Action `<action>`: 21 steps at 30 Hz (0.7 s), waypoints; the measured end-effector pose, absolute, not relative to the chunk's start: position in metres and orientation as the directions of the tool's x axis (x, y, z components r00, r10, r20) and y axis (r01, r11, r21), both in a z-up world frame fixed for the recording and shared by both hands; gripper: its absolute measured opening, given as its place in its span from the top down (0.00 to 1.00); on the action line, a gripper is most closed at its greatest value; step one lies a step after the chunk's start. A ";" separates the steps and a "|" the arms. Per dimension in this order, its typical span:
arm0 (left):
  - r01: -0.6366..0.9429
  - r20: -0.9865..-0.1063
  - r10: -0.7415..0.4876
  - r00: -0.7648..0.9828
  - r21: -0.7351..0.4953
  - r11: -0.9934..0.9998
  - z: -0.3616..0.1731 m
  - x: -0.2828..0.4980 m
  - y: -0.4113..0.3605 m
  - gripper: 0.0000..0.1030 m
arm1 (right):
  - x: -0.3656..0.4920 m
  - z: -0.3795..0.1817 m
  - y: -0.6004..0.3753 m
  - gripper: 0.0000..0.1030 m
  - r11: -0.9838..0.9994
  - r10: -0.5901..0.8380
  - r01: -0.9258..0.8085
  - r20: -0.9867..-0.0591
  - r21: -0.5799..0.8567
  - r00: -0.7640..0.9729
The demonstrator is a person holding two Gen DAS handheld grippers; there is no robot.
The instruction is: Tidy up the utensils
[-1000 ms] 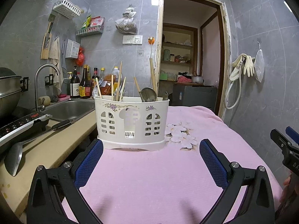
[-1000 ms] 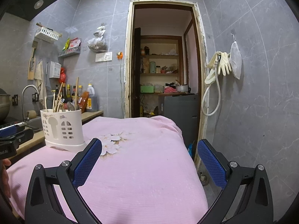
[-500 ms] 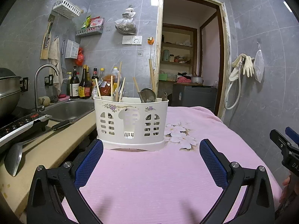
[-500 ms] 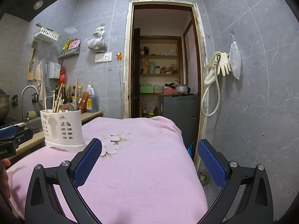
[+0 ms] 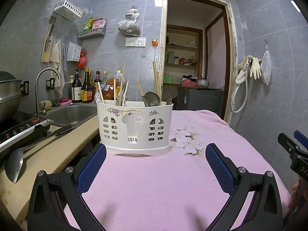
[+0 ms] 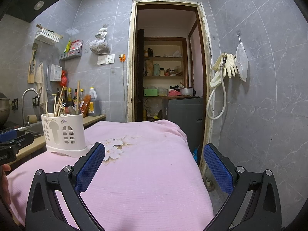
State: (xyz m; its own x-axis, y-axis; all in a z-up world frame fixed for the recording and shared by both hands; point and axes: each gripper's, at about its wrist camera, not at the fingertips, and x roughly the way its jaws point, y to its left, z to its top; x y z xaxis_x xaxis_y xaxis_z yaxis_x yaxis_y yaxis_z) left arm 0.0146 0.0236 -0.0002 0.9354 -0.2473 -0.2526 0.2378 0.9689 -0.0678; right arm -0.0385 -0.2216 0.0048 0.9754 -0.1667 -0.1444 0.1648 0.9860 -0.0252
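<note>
Nothing moved, utensil holder upright on pink cloth, sink beside

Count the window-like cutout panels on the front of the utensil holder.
2 on the holder: a left panel and a right panel, either side of the central keyhole slot. The back face is hidden.

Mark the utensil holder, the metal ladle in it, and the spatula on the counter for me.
utensil holder (image 5: 134, 129): left wrist view, on its white front wall.
metal ladle (image 5: 153, 98): left wrist view, on its bowl above the rim.
spatula (image 5: 14, 162): left wrist view, on its metal blade.
</note>
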 end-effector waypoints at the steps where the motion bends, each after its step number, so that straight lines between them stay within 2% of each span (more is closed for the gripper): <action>1: 0.238 -0.253 -0.247 0.935 -0.068 0.969 0.000 0.015 0.024 0.02 | -0.038 0.005 -0.222 0.00 0.986 -0.166 0.164 -0.144 -0.024 0.976; 21: 0.243 -0.256 -0.253 0.933 -0.068 0.968 0.001 0.014 0.026 0.02 | -0.038 0.004 -0.222 0.00 0.986 -0.168 0.166 -0.146 -0.024 0.975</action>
State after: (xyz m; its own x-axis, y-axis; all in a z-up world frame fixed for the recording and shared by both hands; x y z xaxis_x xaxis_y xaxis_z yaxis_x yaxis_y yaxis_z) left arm 0.0139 0.0257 0.0013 0.9330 -0.2526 -0.2562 0.2432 0.9676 -0.0684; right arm -0.0384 -0.2216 0.0044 0.9750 -0.1676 -0.1459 0.1659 0.9859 -0.0241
